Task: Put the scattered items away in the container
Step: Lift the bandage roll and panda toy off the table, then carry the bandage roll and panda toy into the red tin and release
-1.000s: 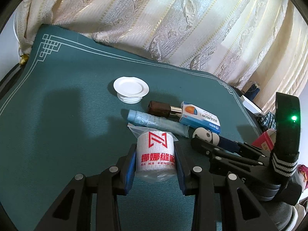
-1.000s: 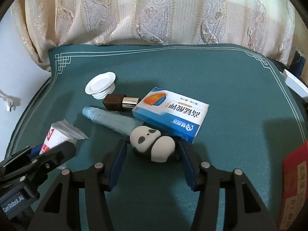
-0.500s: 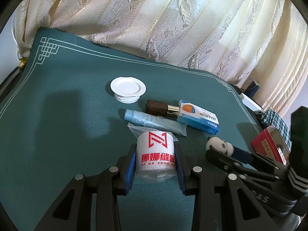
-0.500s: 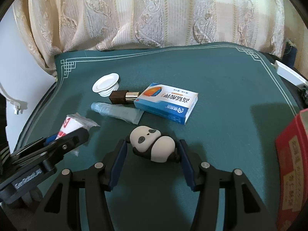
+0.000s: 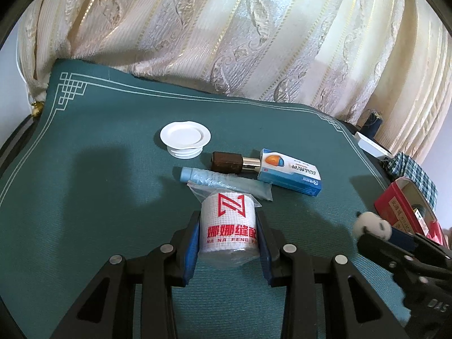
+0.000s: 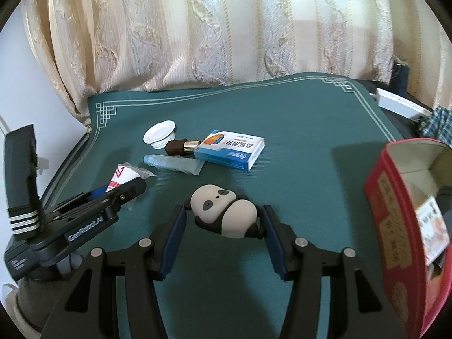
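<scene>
Left wrist view, from left to right: a green mat (image 5: 84, 197) with a pale key-pattern border covers the desk, and a patterned cream curtain (image 5: 226, 34) hangs behind it. On the mat a white lid (image 5: 185, 137) sits flange up. Just right of it lies a brown-capped bottle (image 5: 227, 162), its metal neck touching a blue and white medicine box (image 5: 291, 175). In front of these a light blue tube (image 5: 214, 179) lies on its side. The left hand-held gripper (image 5: 228, 234) is clamped on a plastic-wrapped white roll with red lettering (image 5: 228, 223), both blue pads pressing its sides. At the far right stands an open red box (image 5: 401, 209), the container; something lies inside, too blurred to name.

Right wrist view, left to right: the left tool and its roll show at the edge, then the loose items on the mat. The right hand-held gripper (image 6: 224, 217) grips a panda figure (image 6: 224, 214) lying on its side, pads against both ends. The red box (image 6: 395, 226) stands close by on the right, its opening facing the camera, and the panda is outside it.
</scene>
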